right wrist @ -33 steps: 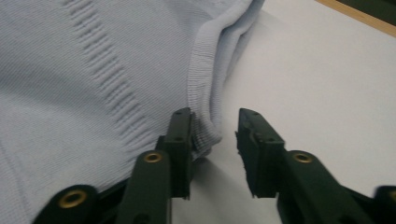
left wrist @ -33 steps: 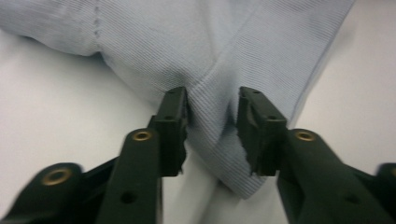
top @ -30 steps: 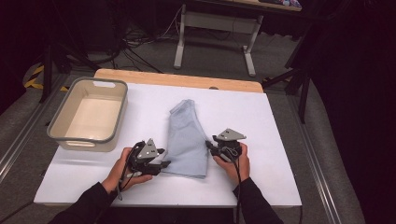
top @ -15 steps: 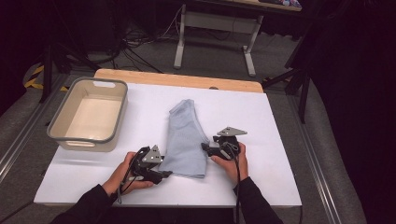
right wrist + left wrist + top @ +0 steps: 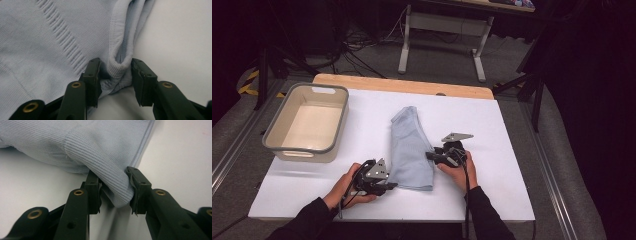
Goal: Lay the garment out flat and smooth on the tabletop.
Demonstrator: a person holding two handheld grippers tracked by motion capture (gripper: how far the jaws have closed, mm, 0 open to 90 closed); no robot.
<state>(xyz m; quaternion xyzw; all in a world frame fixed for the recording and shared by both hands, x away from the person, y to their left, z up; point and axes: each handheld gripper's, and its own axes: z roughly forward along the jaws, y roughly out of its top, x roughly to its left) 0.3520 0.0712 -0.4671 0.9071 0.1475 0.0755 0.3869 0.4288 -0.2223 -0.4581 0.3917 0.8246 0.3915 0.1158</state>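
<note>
- Our left hand (image 5: 346, 184) lies low on the white table top (image 5: 512, 150), near the front edge, with the forearm coming in from the bottom of the high view. It holds the left gripper (image 5: 388, 185) roughly level, pointing at the near left corner of the pale blue ribbed knit garment (image 5: 412, 150).
- Our right hand (image 5: 459, 172) sits on the other side of the cloth, a bit further from us, and the right gripper (image 5: 430, 155) points inward at the garment's right edge.
- The left tongs have just been closing. In the left gripper view a bunched fold of the garment (image 5: 100, 152) sits between the pads, and they look to be pinching it.
- The right tongs have just been closing too. A rolled ribbed hem (image 5: 62, 37) sits between the jaws, touching the left pad, with a small gap at the right one, so not quite clamped as far as we can tell.
- The garment itself is folded into a long strip, lying in the middle of the table, narrower at the far end and wider towards us.
- A beige plastic tub with a grey rim (image 5: 272, 132) sits well apart at the left.
</note>
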